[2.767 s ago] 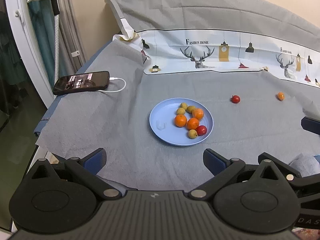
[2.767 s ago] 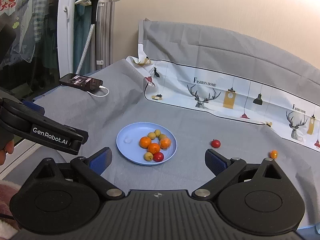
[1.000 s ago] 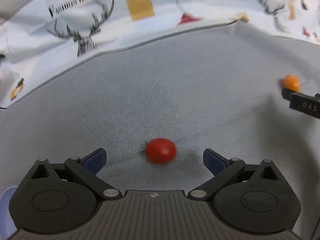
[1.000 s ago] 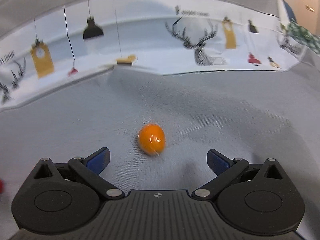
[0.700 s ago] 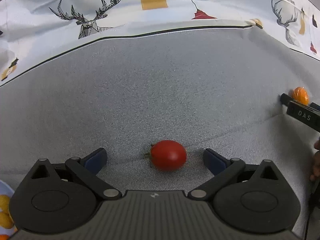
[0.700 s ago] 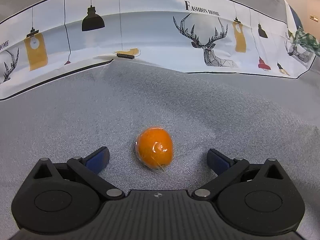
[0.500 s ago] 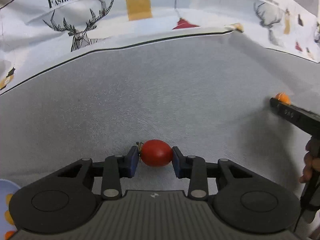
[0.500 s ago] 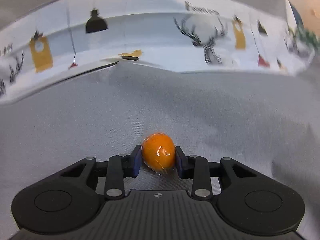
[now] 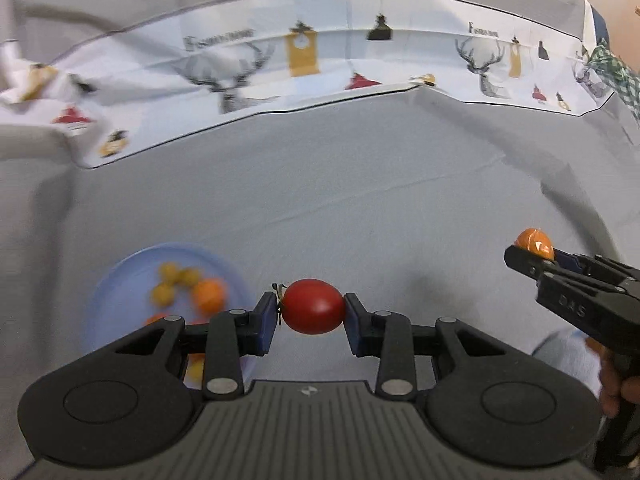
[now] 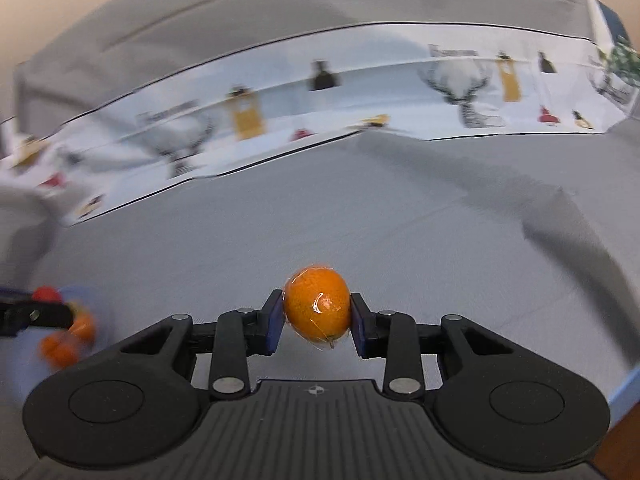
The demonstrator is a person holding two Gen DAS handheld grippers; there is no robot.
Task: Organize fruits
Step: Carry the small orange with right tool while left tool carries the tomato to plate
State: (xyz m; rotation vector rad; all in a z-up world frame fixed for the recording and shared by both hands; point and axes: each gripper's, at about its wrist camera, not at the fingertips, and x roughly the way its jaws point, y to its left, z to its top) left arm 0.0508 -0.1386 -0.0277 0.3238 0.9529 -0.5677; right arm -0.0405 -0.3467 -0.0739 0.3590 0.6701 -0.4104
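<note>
My left gripper [image 9: 312,316] is shut on a red cherry tomato [image 9: 313,306] and holds it above the grey cloth, just right of the blue plate [image 9: 120,280]. The plate holds several small orange and yellow fruits [image 9: 208,294]. My right gripper [image 10: 317,316] is shut on a small orange kumquat [image 10: 317,308], lifted off the cloth. It also shows in the left wrist view [image 9: 534,246] at the right, holding the kumquat [image 9: 534,237]. In the right wrist view the plate [image 10: 24,352] is blurred at the far left.
A grey cloth [image 9: 360,184] covers the table. A white printed cloth with deer and lamps [image 9: 320,60] rises along the back. A hand [image 9: 616,384] holds the right gripper at the right edge.
Both grippers have lifted their fruits off the cloth and swung left toward the plate, which has come into both views. Both stay shut on their fruits.
</note>
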